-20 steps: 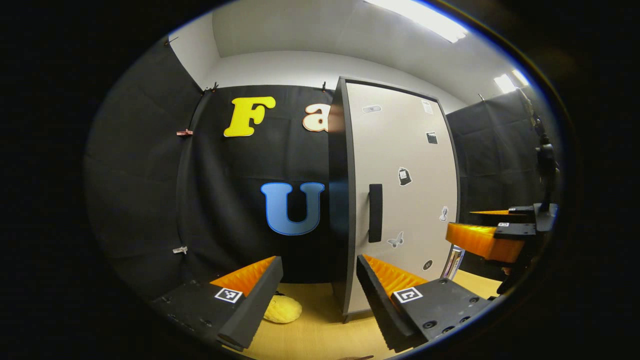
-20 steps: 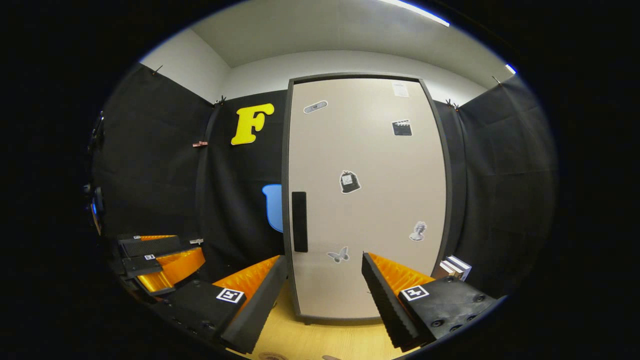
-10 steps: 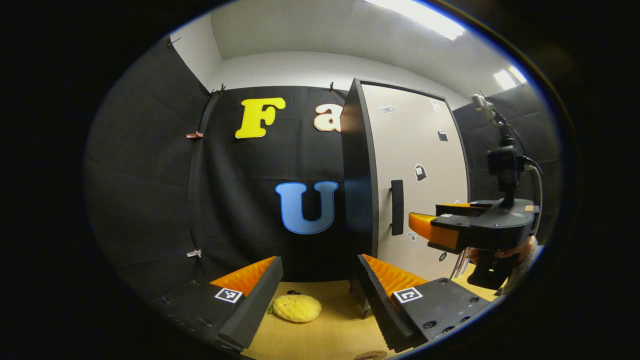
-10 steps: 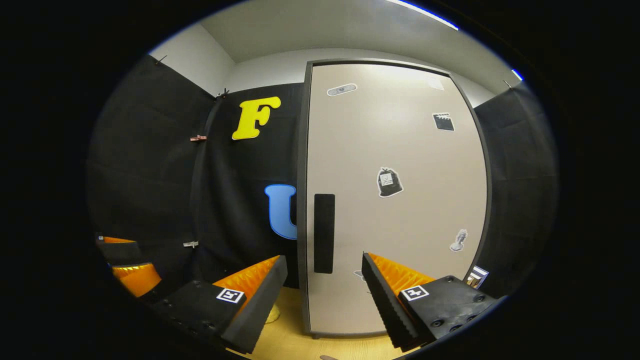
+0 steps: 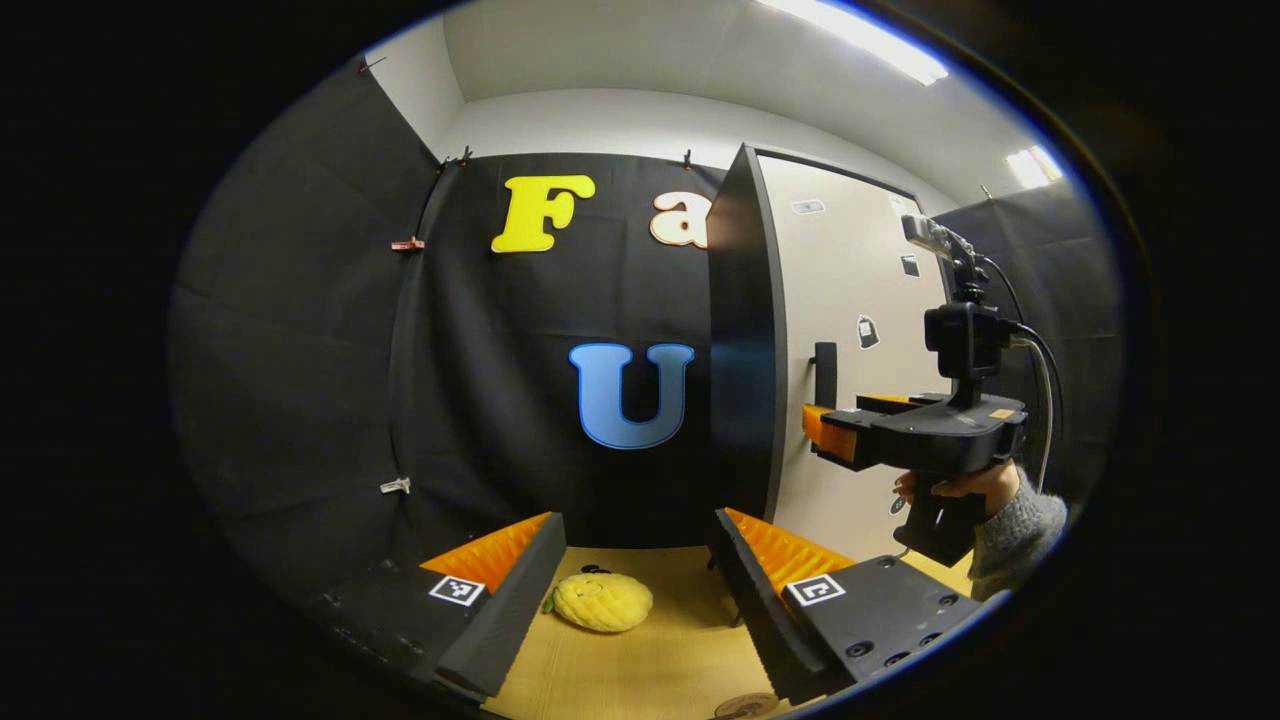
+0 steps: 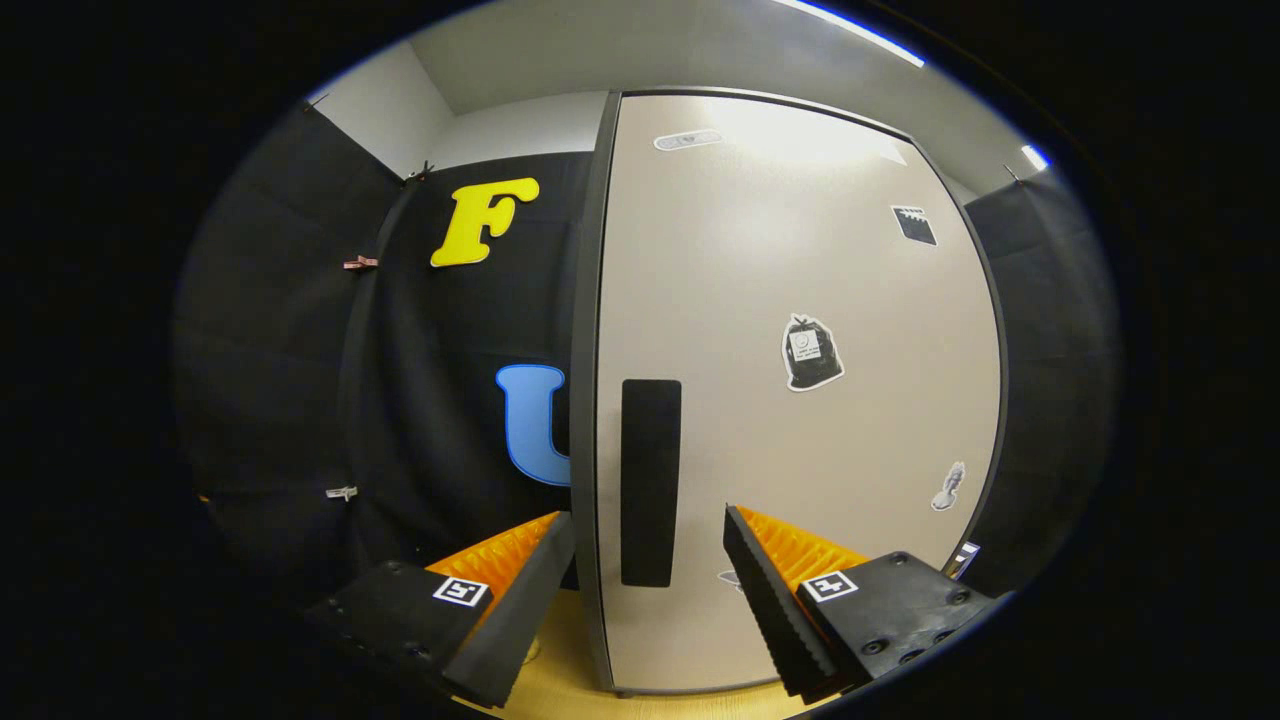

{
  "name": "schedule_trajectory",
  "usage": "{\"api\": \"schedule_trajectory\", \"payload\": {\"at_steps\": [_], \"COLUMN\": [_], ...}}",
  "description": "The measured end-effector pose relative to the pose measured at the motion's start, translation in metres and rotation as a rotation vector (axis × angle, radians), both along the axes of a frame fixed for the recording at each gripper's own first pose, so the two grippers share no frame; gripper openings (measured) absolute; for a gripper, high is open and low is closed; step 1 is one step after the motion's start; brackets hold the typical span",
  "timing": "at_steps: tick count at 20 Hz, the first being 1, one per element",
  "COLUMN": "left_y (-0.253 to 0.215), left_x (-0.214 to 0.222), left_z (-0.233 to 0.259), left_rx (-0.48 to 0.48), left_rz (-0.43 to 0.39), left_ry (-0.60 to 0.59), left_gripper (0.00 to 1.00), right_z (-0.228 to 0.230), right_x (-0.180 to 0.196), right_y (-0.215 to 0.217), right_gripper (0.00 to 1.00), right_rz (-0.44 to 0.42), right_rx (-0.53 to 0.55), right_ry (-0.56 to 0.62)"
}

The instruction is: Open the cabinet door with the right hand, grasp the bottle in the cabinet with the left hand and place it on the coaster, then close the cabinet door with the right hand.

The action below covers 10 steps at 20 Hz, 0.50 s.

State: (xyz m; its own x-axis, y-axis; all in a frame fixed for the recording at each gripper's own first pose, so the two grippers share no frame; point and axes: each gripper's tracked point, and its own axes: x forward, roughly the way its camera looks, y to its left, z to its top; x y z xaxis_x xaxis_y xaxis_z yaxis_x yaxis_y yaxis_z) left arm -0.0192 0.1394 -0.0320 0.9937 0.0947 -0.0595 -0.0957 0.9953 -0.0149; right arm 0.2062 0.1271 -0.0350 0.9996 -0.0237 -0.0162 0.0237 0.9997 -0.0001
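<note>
The tall cabinet has a pale door (image 6: 800,450) that is closed, with a dark vertical handle (image 6: 650,480) near its left edge. My right gripper (image 6: 650,590) is open and close to the door, the handle standing straight ahead in line with the gap between its fingers. In the left gripper view I see the cabinet's dark side (image 5: 740,350), the handle (image 5: 825,375) and the right gripper (image 5: 822,428) held by a hand (image 5: 960,485) just short of the handle. My left gripper (image 5: 635,600) is open and empty, low over the table. A round coaster (image 5: 745,706) lies at the bottom edge. The bottle is hidden.
A yellow soft toy (image 5: 603,601) lies on the wooden table (image 5: 640,665) ahead of the left gripper, left of the cabinet. Some books (image 6: 965,558) stand to the right of the cabinet. Black cloth walls close in behind and on both sides.
The right gripper has moved in toward the door until the handle lines up between its fingers. The left gripper has shifted left, so the cabinet's side and the toy show more.
</note>
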Motion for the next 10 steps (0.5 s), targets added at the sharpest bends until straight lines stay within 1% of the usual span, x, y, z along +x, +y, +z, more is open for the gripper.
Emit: {"api": "schedule_trajectory", "payload": {"at_steps": [4,8,9,10], "left_y": [0.013,0.022,0.024,0.025], "left_x": [0.001,0.000,0.000,0.000], "left_z": [-0.004,-0.008,-0.008,-0.009], "left_rx": [-0.005,-0.005,-0.005,-0.005], "left_rz": [0.022,0.042,0.046,0.049], "left_ry": [0.010,0.022,0.025,0.027], "left_gripper": [0.94,0.94,0.94,0.94], "right_z": [-0.001,-0.002,-0.002,-0.002], "right_x": [0.017,0.025,0.026,0.027], "right_y": [-0.008,-0.007,-0.007,-0.007], "right_gripper": [0.96,0.85,0.75,0.70], "right_rz": [-0.040,-0.058,-0.060,-0.067], "right_rx": [0.002,-0.008,-0.008,-0.010], "right_ry": [-0.003,-0.011,-0.012,-0.014]}}
